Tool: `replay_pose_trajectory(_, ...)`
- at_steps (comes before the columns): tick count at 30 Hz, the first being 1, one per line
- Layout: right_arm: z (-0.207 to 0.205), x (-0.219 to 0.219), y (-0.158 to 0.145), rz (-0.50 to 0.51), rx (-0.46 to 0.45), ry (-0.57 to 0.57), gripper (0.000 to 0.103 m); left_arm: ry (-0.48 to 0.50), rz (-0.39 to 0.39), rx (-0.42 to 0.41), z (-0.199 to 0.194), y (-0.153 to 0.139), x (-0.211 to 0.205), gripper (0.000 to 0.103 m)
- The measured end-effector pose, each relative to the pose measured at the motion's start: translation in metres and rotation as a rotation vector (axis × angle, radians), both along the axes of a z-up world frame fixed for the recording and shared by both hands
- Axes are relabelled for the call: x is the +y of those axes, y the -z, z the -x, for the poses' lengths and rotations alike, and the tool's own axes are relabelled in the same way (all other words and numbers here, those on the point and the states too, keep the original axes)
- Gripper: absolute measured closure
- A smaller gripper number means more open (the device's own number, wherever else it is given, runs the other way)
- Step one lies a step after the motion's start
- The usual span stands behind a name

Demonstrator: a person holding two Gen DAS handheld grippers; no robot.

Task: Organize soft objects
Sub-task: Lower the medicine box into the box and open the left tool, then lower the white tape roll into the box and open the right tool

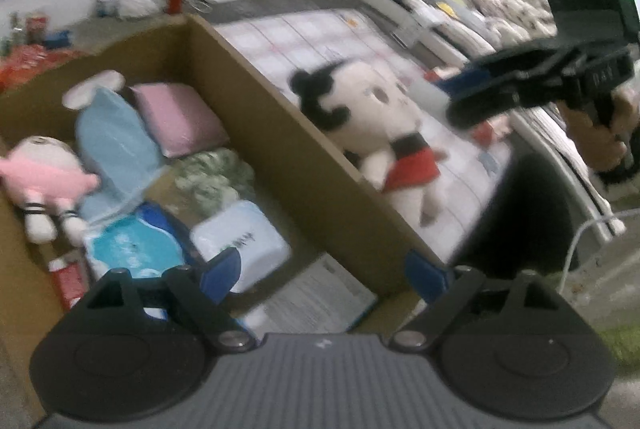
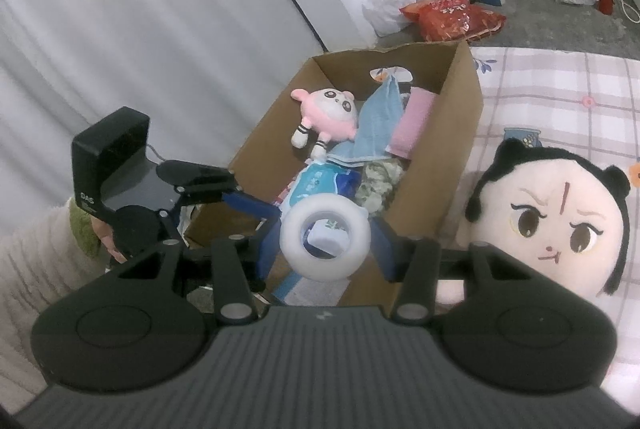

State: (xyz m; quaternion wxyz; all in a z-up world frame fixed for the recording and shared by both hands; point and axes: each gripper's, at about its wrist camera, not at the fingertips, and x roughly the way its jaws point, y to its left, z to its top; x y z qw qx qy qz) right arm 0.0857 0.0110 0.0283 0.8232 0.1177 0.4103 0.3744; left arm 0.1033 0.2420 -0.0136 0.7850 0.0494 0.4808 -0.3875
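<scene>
While the right gripper [image 2: 325, 243] clamps a white ring [image 2: 324, 237] between its blue fingers [image 2: 269, 249], it hangs low in the centre of the right wrist view, above the near end of the box [image 2: 460, 133]. The pads press the ring on both sides; the hole faces the camera, and a pale packet inside the box shows through it.

The left gripper [image 1: 326, 275] stands with jaws spread wide and nothing between them. Its fingers [image 1: 222, 273] sit at the bottom of the left wrist view, over the near corner of the box [image 1: 256, 117]. In the right wrist view the same gripper [image 2: 248, 203] enters from the left edge, tips at the box's near left rim.

Box contents, left wrist view:
- pink doll [image 1: 44, 169] at the left edge, lying flat
- blue towel [image 1: 116, 145] just beside it
- pink pad [image 1: 176, 117] toward the far wall
- patterned cloth [image 1: 212, 177] in the middle
- blue-and-white pack [image 1: 132, 249] and a pale packet [image 1: 240, 241] at the near end

Outside the box, a black-haired doll [image 1: 372, 121] lies on the plaid sheet [image 1: 288, 33], touching the box's right wall. In the right wrist view it [image 2: 556, 221] fills the right side, face toward the camera.

A cream sleeve [image 2: 36, 261] shows at the lower left of the right wrist view.
</scene>
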Motion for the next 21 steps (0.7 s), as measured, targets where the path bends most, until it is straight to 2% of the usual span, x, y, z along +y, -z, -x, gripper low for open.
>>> replay_pose_trajectory(2, -0.001, 0.005, -0.002, 0.002, -0.001, -0.014, 0.055, -0.049, -0.007, -0.034, 0.004, -0.008, 0.004, 0.013)
replay_pose_trajectory(4, -0.002, 0.013, -0.002, 0.004, 0.001, -0.035, 0.055, -0.139, -0.014, -0.062, 0.008, -0.017, 0.010, 0.013)
replay_pose_trajectory(10, -0.012, 0.062, 0.003, 0.011, 0.055, -0.168, 0.055, -0.502, 0.018, -0.099, 0.023, -0.037, 0.047, 0.013)
replay_pose_trajectory(13, -0.017, 0.100, 0.011, 0.037, 0.097, -0.253, 0.055, -0.637, 0.008, -0.177, 0.037, -0.047, 0.061, 0.011)
replay_pose_trajectory(17, -0.024, 0.162, 0.032, 0.106, 0.154, -0.357, 0.055, -0.775, 0.042, -0.218, 0.048, -0.057, 0.079, 0.009)
replay_pose_trajectory(21, -0.028, 0.207, 0.056, 0.174, 0.202, -0.416, 0.055, -0.864, 0.051, -0.243, 0.057, -0.059, 0.089, 0.007)
